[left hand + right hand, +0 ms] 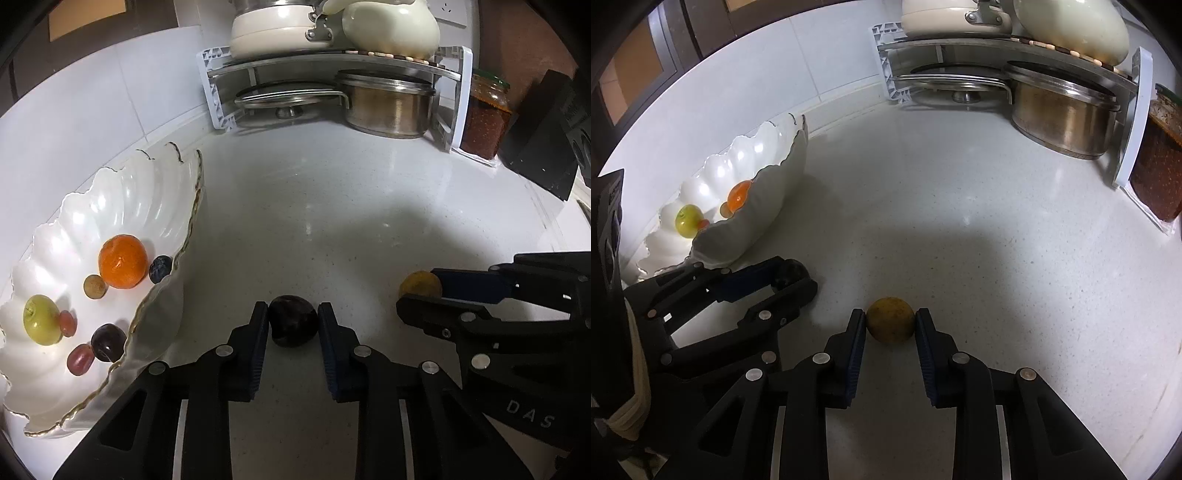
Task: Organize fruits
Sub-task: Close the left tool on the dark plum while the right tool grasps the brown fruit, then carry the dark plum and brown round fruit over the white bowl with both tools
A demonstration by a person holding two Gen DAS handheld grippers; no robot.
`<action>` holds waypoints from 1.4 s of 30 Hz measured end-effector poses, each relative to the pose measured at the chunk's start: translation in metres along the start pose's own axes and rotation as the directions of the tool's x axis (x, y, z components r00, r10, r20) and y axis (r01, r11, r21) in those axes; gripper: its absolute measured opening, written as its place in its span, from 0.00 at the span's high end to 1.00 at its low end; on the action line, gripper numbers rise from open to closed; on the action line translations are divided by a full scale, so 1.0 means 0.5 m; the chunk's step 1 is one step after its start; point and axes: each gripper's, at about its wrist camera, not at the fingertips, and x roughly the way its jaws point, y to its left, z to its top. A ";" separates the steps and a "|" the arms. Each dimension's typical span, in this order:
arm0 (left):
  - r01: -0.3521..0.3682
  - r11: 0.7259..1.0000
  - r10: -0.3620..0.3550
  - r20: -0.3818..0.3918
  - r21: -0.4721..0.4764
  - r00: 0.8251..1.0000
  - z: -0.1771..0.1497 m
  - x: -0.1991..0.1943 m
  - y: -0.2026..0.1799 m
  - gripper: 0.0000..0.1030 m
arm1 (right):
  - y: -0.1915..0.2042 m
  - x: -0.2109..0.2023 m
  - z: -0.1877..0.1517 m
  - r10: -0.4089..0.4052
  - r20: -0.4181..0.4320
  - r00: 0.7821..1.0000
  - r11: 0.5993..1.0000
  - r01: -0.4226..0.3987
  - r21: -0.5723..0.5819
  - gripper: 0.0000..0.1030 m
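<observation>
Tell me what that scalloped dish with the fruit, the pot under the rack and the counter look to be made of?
Scalloped dish: probably glazed white ceramic, glossy with bright highlights and a thin gold line along the rim. Pot: brushed steel by its dull metallic sheen. Counter: polished white stone or composite, finely speckled and faintly reflective; which of the two cannot be told.

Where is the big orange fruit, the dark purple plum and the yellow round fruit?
Big orange fruit [123,261]: left wrist view, middle of its skin, in the white scalloped bowl [122,192].
Dark purple plum [293,320]: left wrist view, its centre.
Yellow round fruit [890,319]: right wrist view, its front face.
</observation>
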 end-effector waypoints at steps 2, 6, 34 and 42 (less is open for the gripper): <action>0.013 1.000 -0.013 -0.002 -0.015 1.000 -0.001 -0.002 0.004 0.74 | -0.001 -0.001 -0.001 0.002 0.000 1.000 1.000 -0.002 0.004 0.72; 0.013 0.999 -0.012 0.009 -0.043 1.000 -0.002 -0.022 0.009 0.74 | -0.001 -0.006 -0.002 0.003 0.006 1.000 1.000 -0.003 0.003 0.72; -0.043 0.971 0.075 0.129 -0.235 0.989 -0.017 -0.257 0.054 0.74 | 0.077 -0.177 0.015 0.055 0.155 0.986 0.990 -0.034 -0.134 0.72; -0.075 0.958 0.124 0.163 -0.278 0.979 -0.028 -0.319 0.080 0.74 | 0.125 -0.223 0.028 0.096 0.211 0.973 0.980 -0.056 -0.189 0.72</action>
